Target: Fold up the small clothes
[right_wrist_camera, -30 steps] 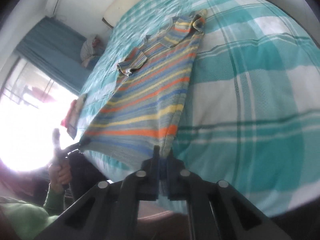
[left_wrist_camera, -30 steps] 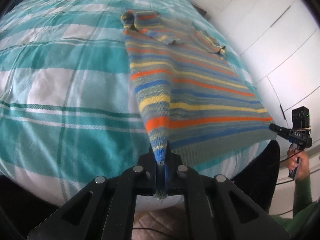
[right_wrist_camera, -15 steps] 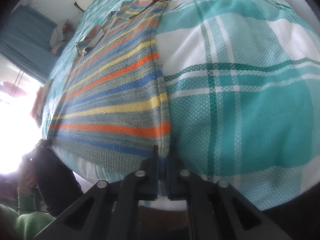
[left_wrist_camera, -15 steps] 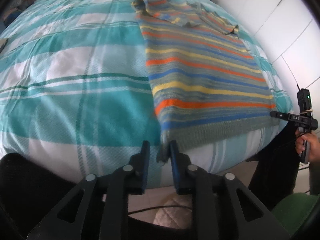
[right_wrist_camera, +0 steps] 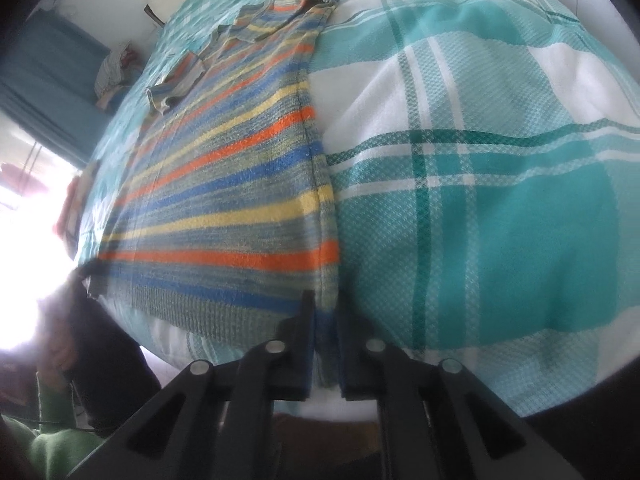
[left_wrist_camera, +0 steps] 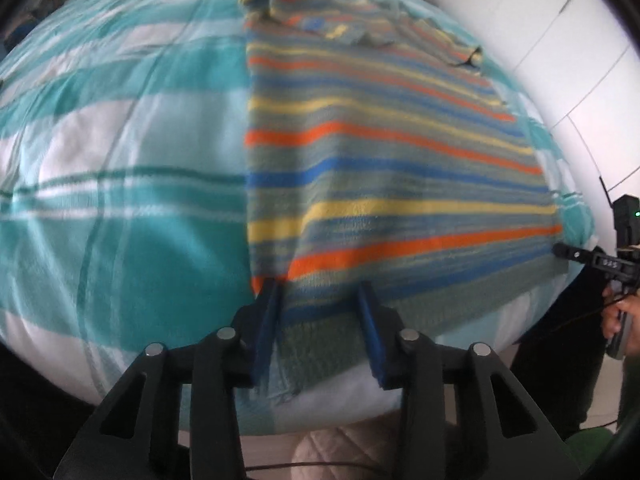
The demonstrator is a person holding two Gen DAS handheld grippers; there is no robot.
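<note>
Striped knitted sweater spread flat on teal-and-white checked bedcover, long axis running away from both grippers, hem nearest: left gripper just opened astride hem corner, right gripper barely parted, hem corner between.

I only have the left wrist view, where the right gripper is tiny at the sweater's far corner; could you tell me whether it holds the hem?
Observer: Yes; in the right wrist view the right gripper has the striped sweater by its hem corner, between close-set fingers.
Operator: Thanks. Does that side edge lie flat?
Observer: Yes, its seam runs unbunched along the checked bed cover up to the shoulder.
Operator: Anything beyond the sweater?
Observer: A cloth bundle lies by a blue curtain.
</note>
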